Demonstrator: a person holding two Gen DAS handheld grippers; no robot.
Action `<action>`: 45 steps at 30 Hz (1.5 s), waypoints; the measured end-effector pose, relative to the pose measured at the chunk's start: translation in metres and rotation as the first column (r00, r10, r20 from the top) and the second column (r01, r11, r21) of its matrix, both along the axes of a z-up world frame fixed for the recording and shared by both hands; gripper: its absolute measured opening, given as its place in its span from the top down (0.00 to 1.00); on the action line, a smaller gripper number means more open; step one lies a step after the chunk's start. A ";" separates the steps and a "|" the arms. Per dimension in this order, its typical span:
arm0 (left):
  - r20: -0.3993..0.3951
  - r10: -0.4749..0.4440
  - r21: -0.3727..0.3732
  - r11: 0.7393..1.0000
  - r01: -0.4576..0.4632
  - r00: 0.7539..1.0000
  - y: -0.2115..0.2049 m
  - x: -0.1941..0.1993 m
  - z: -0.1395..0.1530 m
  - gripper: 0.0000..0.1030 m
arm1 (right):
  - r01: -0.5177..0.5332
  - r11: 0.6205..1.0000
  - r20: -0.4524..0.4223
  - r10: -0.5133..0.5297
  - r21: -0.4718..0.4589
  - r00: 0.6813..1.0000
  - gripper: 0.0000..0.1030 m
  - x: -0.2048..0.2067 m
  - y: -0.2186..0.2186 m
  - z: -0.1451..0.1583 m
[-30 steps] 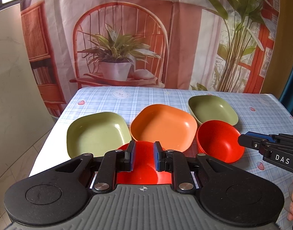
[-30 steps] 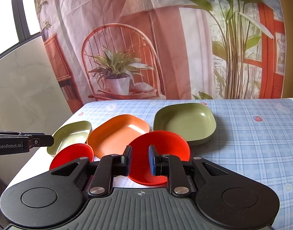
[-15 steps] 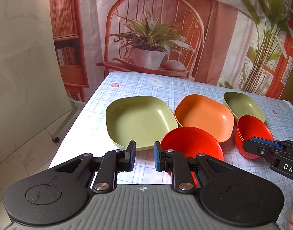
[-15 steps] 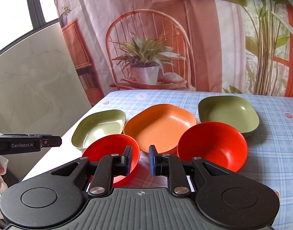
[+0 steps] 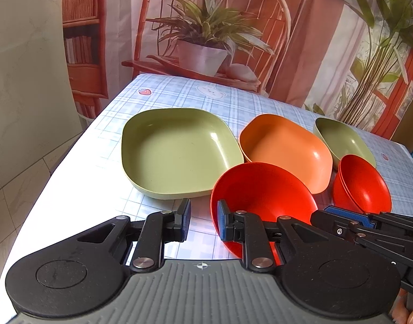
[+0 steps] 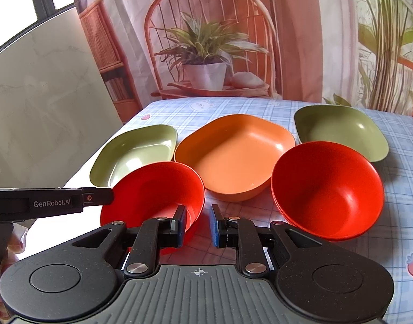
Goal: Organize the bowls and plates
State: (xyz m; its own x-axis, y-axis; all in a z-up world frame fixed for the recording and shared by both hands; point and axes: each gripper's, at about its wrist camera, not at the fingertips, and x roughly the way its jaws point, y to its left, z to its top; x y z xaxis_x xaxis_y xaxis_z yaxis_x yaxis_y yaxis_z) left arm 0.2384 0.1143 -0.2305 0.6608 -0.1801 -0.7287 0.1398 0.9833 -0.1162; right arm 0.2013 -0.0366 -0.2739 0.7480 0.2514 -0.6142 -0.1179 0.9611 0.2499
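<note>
The left gripper (image 5: 201, 222) has moved closer to the dishes than it was a moment ago, and its jaws are apart with nothing in them. Its right jaw is now right at the near left rim of a red bowl (image 5: 263, 191), and I cannot tell if it touches. The right gripper (image 6: 197, 225) has its jaws apart too, and they hold nothing. It has also come nearer, so the bowls look bigger in its view. Its left jaw is in front of that same red bowl (image 6: 158, 189), and the gap between the jaws shows only the bench (image 6: 233, 105) with its blue checked cloth. In the left view the tip of the right gripper (image 5: 341, 217) now sits low on the right, closer to the near red bowl than before. To the right stands a stack of red bowls (image 6: 328, 189). Behind them, from left to right, are a green plate (image 5: 176, 152), an orange plate (image 5: 284, 148) and a second green plate (image 5: 341, 140). The dishes lie in the same places as before.
</note>
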 end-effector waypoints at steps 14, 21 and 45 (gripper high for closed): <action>-0.015 -0.043 -0.015 0.999 0.043 0.999 -0.012 0.000 -0.009 0.82 | -0.038 0.998 -0.020 0.039 0.047 0.999 0.87 0.006 -0.001 -0.010; 0.002 -0.039 0.009 0.999 0.039 0.999 -0.018 -0.008 0.000 0.82 | -0.034 0.998 -0.008 0.035 0.061 0.999 0.88 0.001 -0.005 -0.006; 0.123 -0.109 0.058 0.993 0.103 0.986 -0.085 -0.044 0.066 0.82 | 0.040 0.987 0.184 -0.069 0.156 0.980 0.88 -0.046 -0.075 0.048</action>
